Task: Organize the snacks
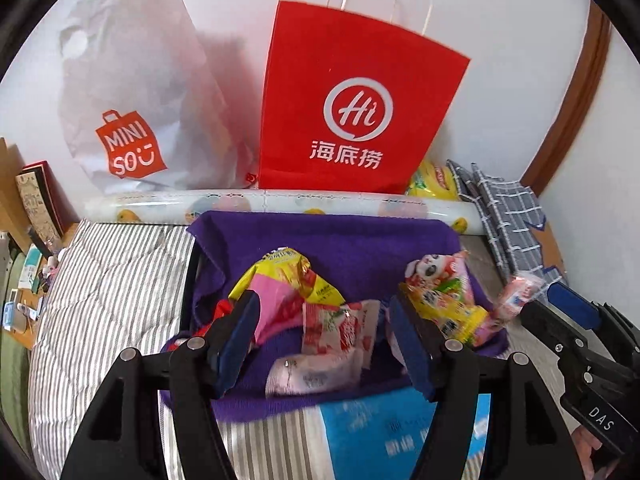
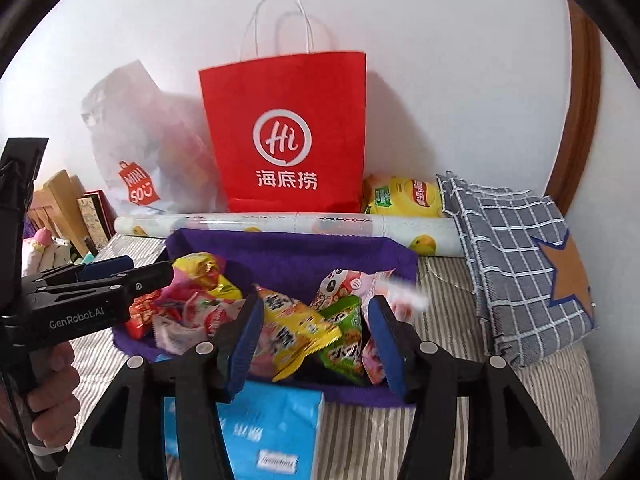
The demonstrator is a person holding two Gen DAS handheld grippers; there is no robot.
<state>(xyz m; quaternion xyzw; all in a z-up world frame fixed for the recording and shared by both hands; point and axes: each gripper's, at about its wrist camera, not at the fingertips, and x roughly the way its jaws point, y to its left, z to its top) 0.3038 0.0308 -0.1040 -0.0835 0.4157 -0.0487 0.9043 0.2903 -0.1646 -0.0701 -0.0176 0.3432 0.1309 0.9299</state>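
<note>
Both grippers over the snack pile, jaws apart, nothing pinched. Left gripper (image 1: pixel 324 344): blue-padded fingers spread, the packets seen between them lie below and untouched. Right gripper (image 2: pixel 316 344): fingers spread likewise, no pad pressing on any wrapper. A hand (image 2: pixel 48 392) on the left gripper's grip shows at lower left of the right wrist view.

Bottom centre of both views: blue packet (image 2: pixel 272 432), glossy and flat, lying on the striped bedding (image 1: pixel 112 300) and touching the near edge of the purple cloth (image 1: pixel 340 248).

The snacks (image 2: pixel 288 328) sit heaped on that cloth at mid-frame: small crinkled foil and plastic pouches in yellow, green, pink and red-white, overlapping and tilted. One pink-white packet (image 1: pixel 518 294) sits at the cloth's right edge, blurred.

The cloth is soft and fuzzy, its edges turned up like a shallow nest. Open striped quilt lies left and right of it.

Behind the cloth, a glossy printed roll (image 1: pixel 280 204) lies crosswise. To the right, folded checked fabric (image 2: pixel 516 264), woven. Beyond the roll, a red paper bag (image 1: pixel 356 100) stands upright against the white wall, cord handles up; a white crumpled plastic bag (image 1: pixel 136 92) is beside it at upper left, a yellow pouch (image 2: pixel 404 196) to its right.
</note>
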